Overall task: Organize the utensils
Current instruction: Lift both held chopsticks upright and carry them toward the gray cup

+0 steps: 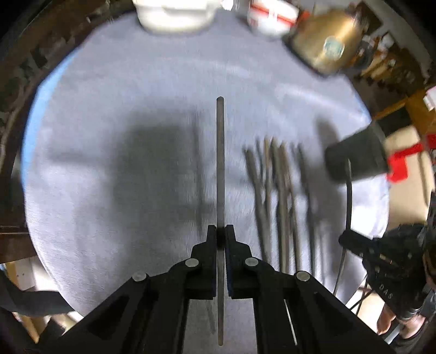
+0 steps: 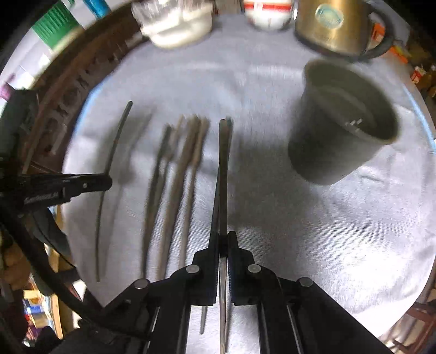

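Only "DAS" reads clearly, on the black device at lower right of the left view; the brass kettle bears a blurred teal sticker. A round tabletop under grey cloth carries loose chopsticks at centre and a dark cup at upper right. The left gripper fingers clamp one chopstick; the right gripper fingers clamp another utensil.
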Motion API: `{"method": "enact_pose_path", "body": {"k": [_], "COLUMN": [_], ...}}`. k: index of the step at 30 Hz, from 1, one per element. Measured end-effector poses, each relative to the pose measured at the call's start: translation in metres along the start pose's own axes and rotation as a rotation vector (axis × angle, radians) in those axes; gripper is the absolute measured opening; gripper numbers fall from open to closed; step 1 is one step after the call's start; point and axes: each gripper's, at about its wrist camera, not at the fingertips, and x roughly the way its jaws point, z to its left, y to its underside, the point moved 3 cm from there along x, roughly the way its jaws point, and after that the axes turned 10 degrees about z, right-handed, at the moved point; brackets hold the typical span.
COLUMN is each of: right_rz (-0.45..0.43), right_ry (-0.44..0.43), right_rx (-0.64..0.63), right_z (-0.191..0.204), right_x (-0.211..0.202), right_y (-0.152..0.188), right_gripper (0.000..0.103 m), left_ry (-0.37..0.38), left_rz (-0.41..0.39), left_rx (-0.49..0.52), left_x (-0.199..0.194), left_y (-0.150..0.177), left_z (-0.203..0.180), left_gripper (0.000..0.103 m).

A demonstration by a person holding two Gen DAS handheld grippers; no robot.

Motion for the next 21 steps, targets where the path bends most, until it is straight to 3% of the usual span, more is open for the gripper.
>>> {"method": "enact_pose_path", "body": {"k": [7,13,17,21], "right_rz": [-0.324,-0.678,-0.817,-0.874], "right_ry": [-0.03,0.09,0.204,0.26], "right_rx": [0.093,0.242,0.294,0.313], "right_z": [-0.007,-0.042,-0.061,-0.076], "right_x": [-0.064,-0.115,-0.117,-0.109], "right_y": [0.028,0.056,0.065,0.064], "right_gripper": [0.006,0.006,0.006,0.006], "left_ry": [0.009,-0.069,-0.101,-0.122], "left_rz": [-0.324,-0.555,-0.662,-0.744], "left_rx": [-0.005,-0.001,0.007,0.02], "left_x": [-0.061,-0.069,-0.065,-0.065], "left_y": [0.004,0.011,0.011,0.006], "left_z": [-0.008,-0.021,-0.026,-0.03], "left_gripper": [0.005,0.005,0.005,0.005]}}
